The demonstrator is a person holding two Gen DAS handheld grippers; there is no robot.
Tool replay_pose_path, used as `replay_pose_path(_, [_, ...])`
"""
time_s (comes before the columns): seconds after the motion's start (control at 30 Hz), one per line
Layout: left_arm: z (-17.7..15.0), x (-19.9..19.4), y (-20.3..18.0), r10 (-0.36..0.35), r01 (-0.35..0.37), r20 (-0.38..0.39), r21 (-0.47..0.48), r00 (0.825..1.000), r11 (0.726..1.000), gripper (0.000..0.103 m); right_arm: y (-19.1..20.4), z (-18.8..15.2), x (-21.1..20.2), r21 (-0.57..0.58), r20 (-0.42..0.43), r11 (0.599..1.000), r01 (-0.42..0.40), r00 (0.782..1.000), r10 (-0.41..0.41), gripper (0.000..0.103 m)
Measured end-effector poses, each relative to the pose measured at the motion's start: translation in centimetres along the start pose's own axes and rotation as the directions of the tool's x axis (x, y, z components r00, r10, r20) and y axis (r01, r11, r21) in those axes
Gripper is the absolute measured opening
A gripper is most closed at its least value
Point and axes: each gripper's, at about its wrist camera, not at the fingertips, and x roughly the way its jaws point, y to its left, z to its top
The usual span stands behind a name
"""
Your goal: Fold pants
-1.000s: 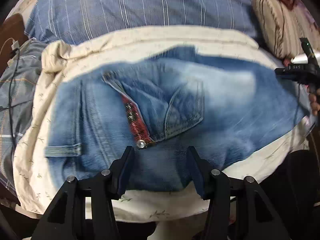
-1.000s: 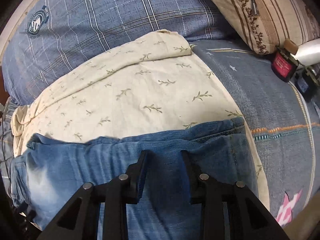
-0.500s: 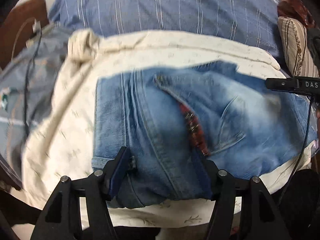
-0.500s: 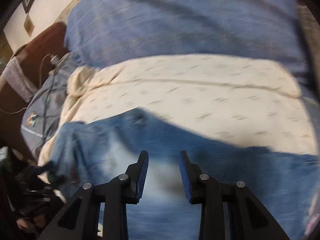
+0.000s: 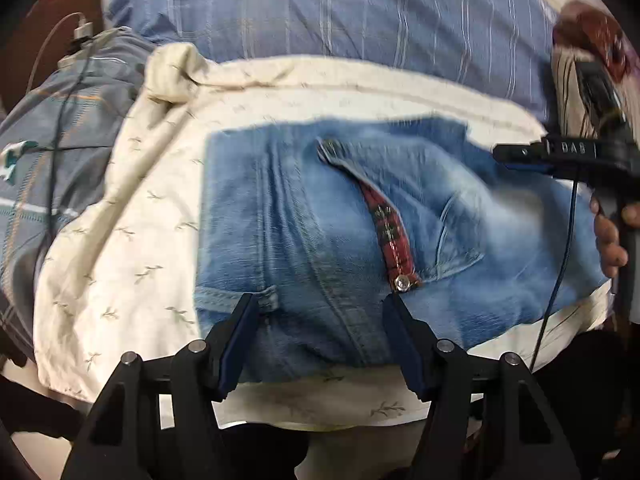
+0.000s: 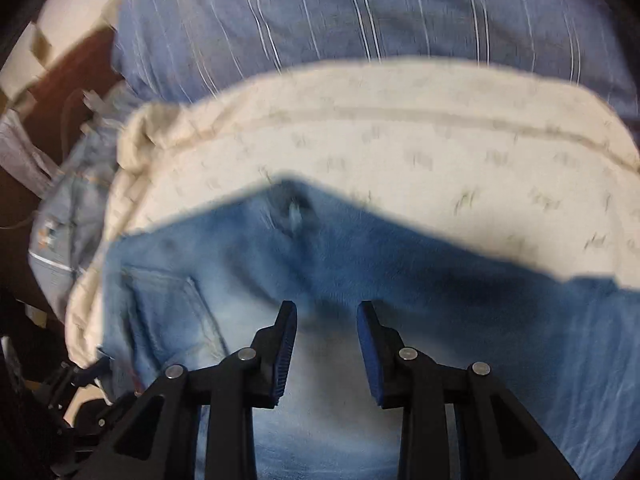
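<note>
Left view only: red plaid pocket lining (image 5: pixel 390 236), my right gripper (image 5: pixel 520 158) at right edge, grip unclear.
Left gripper (image 5: pixel 320 308): released, jaws just widened over jeans (image 5: pixel 304 248).
Right view: jeans blurred.

A cream cloth (image 5: pixel 132 248) printed with small sprigs is spread over the bed, its far left corner bunched into a lump. Beyond it lies a blue striped cover (image 5: pixel 340 12). On the left sits a grey-blue plaid blanket (image 5: pixel 52 128), with a thin cable (image 5: pixel 60 120) trailing across it to a white plug (image 5: pixel 83 29). At the far right a brown-striped pillow (image 5: pixel 568 76) shows.
</note>
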Motion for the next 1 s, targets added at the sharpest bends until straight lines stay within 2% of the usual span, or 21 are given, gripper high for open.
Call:
replay_pose_path(0.07, [0.1,-1.2,0.4,0.036,-0.036,0.042,-0.008,0.998,0.999,0.065,-0.2,0.6,-1.0,-0.037,0.019,0.999,-0.002,1.000,0.003,0.034])
replay_pose_path(0.2, [0.9,-2.4,2.2,0.112,-0.107,0.084,-0.067,0.990,0.992,0.065,0.0,2.2,-1.1,-0.123,-0.003,0.992,-0.016,1.000,0.015,0.035])
replay_pose_path(0.37, [1.5,-1.5,3.5,0.101,-0.094,0.041,-0.133,0.994,0.987,0.066,2.6,3.3,1.0,-0.213,-0.037,0.976,-0.041,0.999,0.034,0.035])
replay_pose_path(0.47, [1.7,-0.4,2.7,0.123,-0.120,0.029,-0.087,0.992,0.989,0.066,4.2,3.6,3.5,-0.272,-0.078,0.962,-0.007,0.997,-0.014,0.035])
replay_pose_path(0.57, [1.6,1.5,2.7,0.158,-0.159,-0.025,-0.061,0.987,0.985,0.066,4.6,3.5,5.8,-0.336,-0.101,0.941,0.046,0.991,-0.085,0.034])
replay_pose_path(0.67, [1.0,2.9,3.0,0.172,-0.176,-0.066,-0.049,0.983,0.983,0.067,5.3,3.5,6.4,-0.404,-0.075,0.910,0.094,0.988,-0.136,0.024])
replay_pose_path(0.8, [1.3,3.0,3.0,0.177,-0.181,-0.064,-0.046,0.982,0.982,0.068,4.8,5.0,8.3,-0.343,-0.121,0.932,0.116,0.979,-0.167,0.023])
replay_pose_path(0.87, [1.4,2.9,2.8,0.188,-0.190,-0.065,-0.025,0.980,0.982,0.068,4.7,5.5,9.1,-0.320,-0.112,0.939,0.131,0.978,-0.174,0.023])
replay_pose_path(1.0, [1.3,1.7,2.6,0.200,-0.202,-0.071,-0.023,0.977,0.979,0.068,3.4,5.8,8.2,-0.205,-0.088,0.976,0.081,0.991,-0.100,0.024])
